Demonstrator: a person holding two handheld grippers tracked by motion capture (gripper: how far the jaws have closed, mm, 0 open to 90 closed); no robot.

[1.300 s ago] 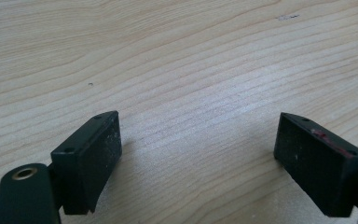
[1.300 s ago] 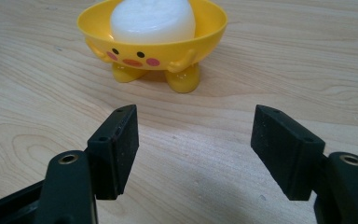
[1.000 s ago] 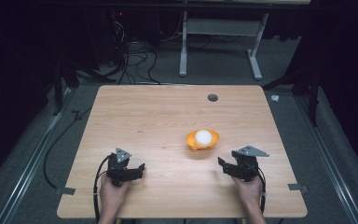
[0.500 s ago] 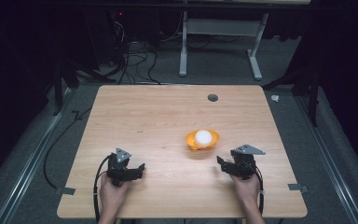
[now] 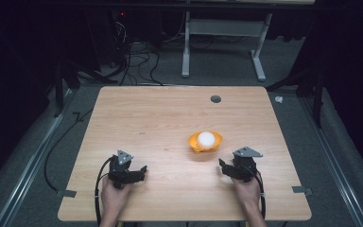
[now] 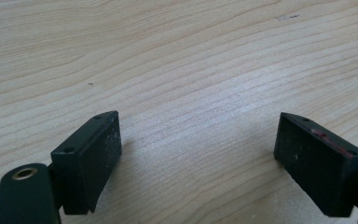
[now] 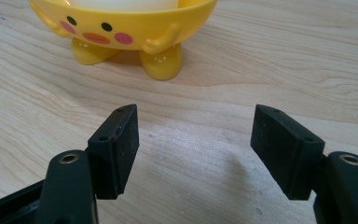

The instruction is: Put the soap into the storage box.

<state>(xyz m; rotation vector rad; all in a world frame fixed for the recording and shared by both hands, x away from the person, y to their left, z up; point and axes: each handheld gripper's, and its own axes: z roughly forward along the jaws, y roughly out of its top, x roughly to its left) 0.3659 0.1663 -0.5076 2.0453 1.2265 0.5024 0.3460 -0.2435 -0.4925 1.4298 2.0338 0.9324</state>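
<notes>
Around: bare worktop [image 5: 160, 118], a small dark hole [image 5: 215, 99] near its far edge.
Bowl: yellow duck bowl [image 5: 205, 142] holds a white ball [image 5: 206, 138].
Tongs: left tongs [image 5: 142, 169] and right tongs [image 5: 221, 164] gape empty.

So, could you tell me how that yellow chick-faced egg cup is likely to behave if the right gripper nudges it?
The egg cup stands on small feet, so it may tip rather than slide. Its glossy plastic looks light and slippery. The white egg sits loose inside and could roll out.
</notes>
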